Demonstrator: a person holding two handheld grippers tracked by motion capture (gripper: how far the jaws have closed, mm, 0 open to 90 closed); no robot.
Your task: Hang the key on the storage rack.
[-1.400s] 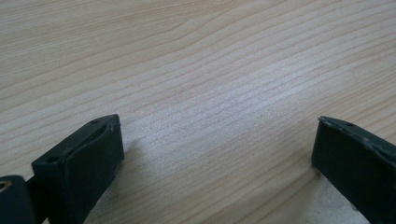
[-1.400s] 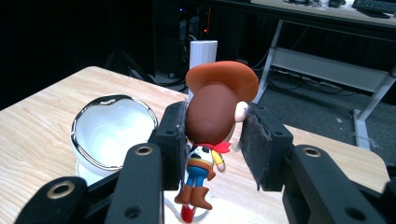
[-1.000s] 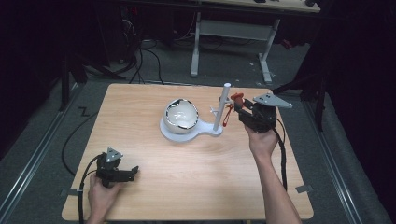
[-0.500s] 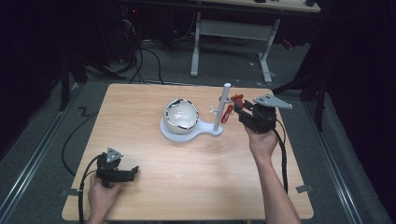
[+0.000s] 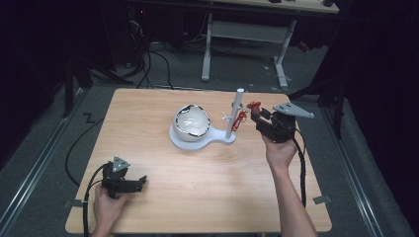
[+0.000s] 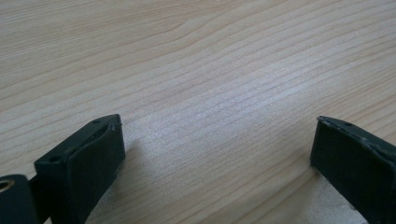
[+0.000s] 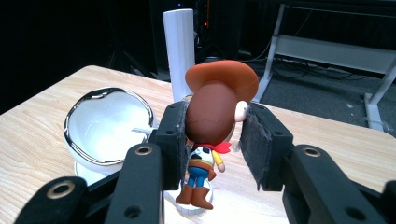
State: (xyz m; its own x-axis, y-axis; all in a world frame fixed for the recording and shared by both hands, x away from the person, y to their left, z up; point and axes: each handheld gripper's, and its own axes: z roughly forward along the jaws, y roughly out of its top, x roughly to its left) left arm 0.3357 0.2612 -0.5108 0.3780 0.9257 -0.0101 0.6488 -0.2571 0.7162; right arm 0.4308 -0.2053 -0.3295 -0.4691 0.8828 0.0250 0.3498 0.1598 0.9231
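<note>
right gripper [image 7: 212, 140] clamps the cowboy figurine [image 7: 212, 121] by its head beside the white post [image 7: 179, 49]; left gripper [image 6: 217, 154] rests open on the counter [image 6: 210, 70].

1. A stand [image 5: 217, 139] sits mid-bench [image 5: 148, 113], with a bowl [image 5: 191, 120] on its left and a post [image 5: 234, 114] on its right.
2. A figurine [image 7: 210, 140] hangs just right of the post, between the right gripper's [image 5: 256, 116] jaws.
3. The left gripper [image 5: 141, 181] rests at the bench's near left corner.

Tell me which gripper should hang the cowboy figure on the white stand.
Right. The right gripper is shut on the cowboy figure just beside the stand's post. The left gripper rests open on the table's near corner, far from the stand.
</note>
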